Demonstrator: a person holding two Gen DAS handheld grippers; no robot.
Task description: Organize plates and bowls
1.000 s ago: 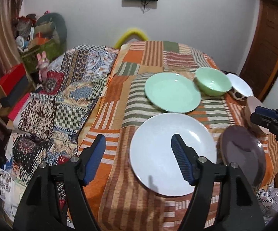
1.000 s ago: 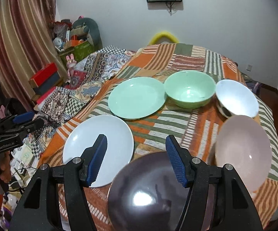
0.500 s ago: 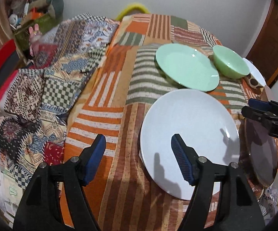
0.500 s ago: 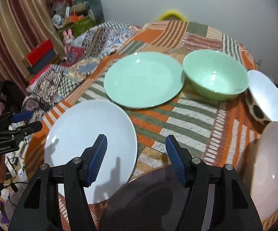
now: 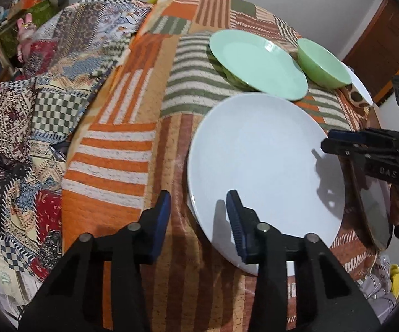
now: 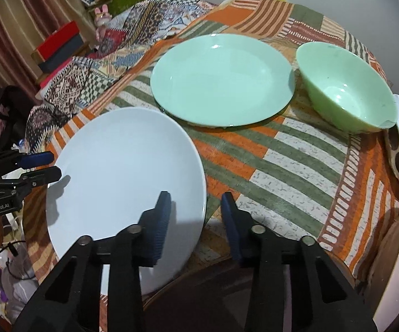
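While closing the left claw (image 5: pixel 198 195) and the right claw (image 6: pixel 196 195), both still apart yet astride opposite rims of the white plate (image 5: pixel 265 160) lying on the desk (image 5: pixel 133 144) just before the green plate (image 5: pixel 257 61), seat each rim deep, squeeze evenly and lift level.

2 wrist views, steeply down and close over opposite edges of 1 shared white plate (image 5: pixel 265 160).
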